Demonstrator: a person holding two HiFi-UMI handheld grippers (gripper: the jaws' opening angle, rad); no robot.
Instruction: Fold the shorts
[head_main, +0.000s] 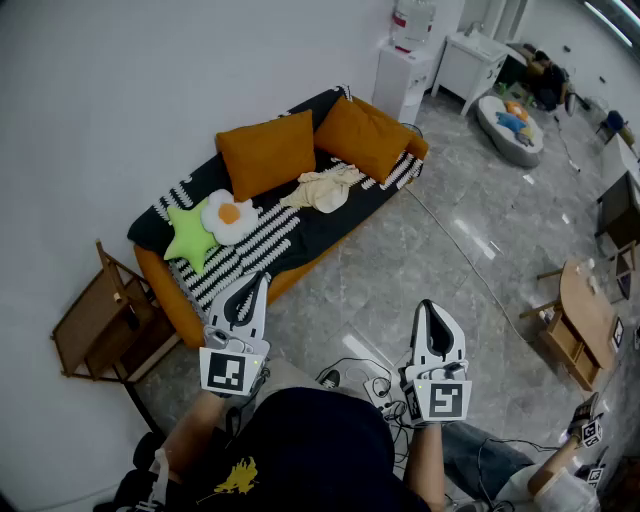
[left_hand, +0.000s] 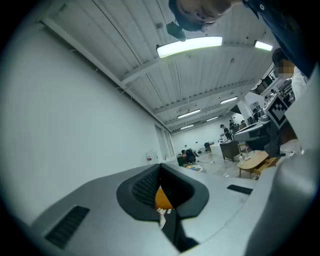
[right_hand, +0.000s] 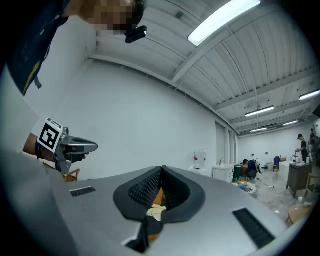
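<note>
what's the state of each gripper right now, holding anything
Left gripper: closed, holding nothing.
Right gripper: closed, holding nothing.

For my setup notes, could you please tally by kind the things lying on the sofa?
Orange cushions: 2
Star pillow: 1
Egg pillow: 1
Shorts: 1
Total: 5
</note>
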